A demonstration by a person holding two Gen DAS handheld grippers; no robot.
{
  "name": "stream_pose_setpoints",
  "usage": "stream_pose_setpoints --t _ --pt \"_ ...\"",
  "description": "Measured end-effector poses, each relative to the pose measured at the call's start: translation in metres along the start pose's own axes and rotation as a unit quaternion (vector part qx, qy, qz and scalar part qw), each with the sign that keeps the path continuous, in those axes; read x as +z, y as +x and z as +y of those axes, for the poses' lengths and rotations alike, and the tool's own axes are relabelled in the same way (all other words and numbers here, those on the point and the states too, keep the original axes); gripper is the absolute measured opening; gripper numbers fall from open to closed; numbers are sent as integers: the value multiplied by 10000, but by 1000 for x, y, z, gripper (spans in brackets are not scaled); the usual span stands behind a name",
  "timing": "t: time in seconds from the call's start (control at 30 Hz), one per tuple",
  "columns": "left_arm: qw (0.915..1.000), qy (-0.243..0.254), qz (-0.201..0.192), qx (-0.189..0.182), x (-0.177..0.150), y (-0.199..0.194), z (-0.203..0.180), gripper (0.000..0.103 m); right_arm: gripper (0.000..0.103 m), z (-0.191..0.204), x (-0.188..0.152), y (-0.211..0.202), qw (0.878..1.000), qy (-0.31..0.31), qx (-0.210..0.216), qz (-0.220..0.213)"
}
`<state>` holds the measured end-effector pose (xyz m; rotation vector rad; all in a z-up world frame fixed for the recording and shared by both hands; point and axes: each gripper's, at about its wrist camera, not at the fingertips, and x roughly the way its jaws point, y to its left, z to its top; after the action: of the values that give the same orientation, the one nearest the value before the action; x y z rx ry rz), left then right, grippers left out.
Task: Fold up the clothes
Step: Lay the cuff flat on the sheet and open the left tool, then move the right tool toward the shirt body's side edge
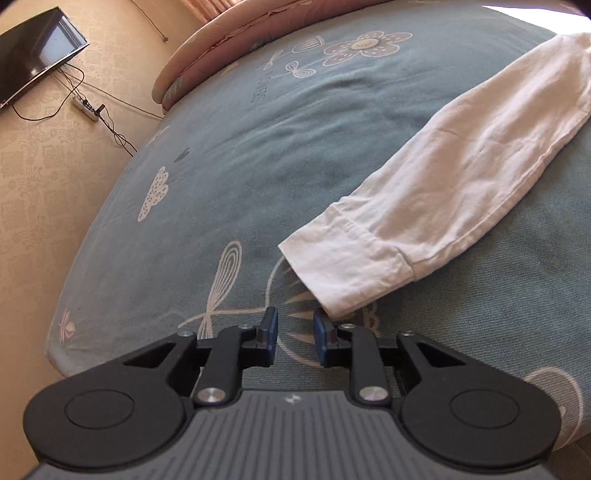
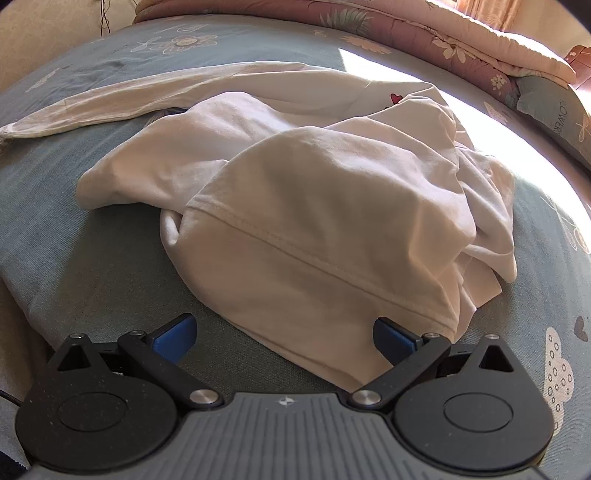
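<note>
A: How far along is the folding, would you say?

B: The white shirt lies in a rumpled heap on the bed, body bunched over itself, hem facing the near edge. One sleeve runs out flat and straight to the left. No neat fold shows anywhere, so squaring the body and bringing in the sleeves looks left to do.

A: And the other sleeve?

B: Somewhere in the bunched cloth on the right, I think; the sun glare there makes it hard to tell.

A: Where are the claws?

B: The right gripper sits at the near edge of the heap, jaws spread wide, holding nothing; the hem corner lies between them, touching the right pad or nearly so. The left gripper hovers just short of the cuff, jaws at a narrow gap, empty. The cuff corner lies just beyond its right finger.

A: Anything else on the bed?

B: A pink quilt along the far side.
</note>
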<state>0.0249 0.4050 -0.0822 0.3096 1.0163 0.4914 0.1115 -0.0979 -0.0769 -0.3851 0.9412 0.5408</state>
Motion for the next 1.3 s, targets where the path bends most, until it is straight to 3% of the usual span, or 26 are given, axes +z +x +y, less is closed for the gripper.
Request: stream_pose_setpoints --t 0.1,0.23,0.3,0.4,0.5,0.57,0.73,0.9,1.3 --pt "9995 -310 -8 -107 -3 -12 7 25 103 -4 -1 -5 9999 80 33 -56" --pt "9978 -294 -415 -414 14 -42 -6 34 103 -13 -2 -13 9996 195 6 -182" --pt "9953 -167 -662 -687 27 -57 -26 42 103 -20 -5 -19 9994 231 -76 -252" --pt "9877 132 -998 -1200 47 -77 -67 46 103 -32 -12 -26 9985 198 -387 -321" --pt "9741 474 -1321 -1772 65 -98 -116 47 103 -44 -20 -32 9964 146 -750 -371" --pt "9604 751 -1563 -2181 76 -116 -155 48 103 -55 -27 -33 9953 213 -883 -343" --pt "9252 1368 -2041 -2893 90 -159 -233 53 103 -87 -46 -19 9940 809 -722 -126" --pt "9041 1339 -2270 -3364 93 -186 -275 55 103 -107 -65 -7 9887 1427 -456 -61" --pt "9002 668 -2170 -3716 87 -213 -305 61 103 -109 -86 -11 9893 1244 -395 -645"
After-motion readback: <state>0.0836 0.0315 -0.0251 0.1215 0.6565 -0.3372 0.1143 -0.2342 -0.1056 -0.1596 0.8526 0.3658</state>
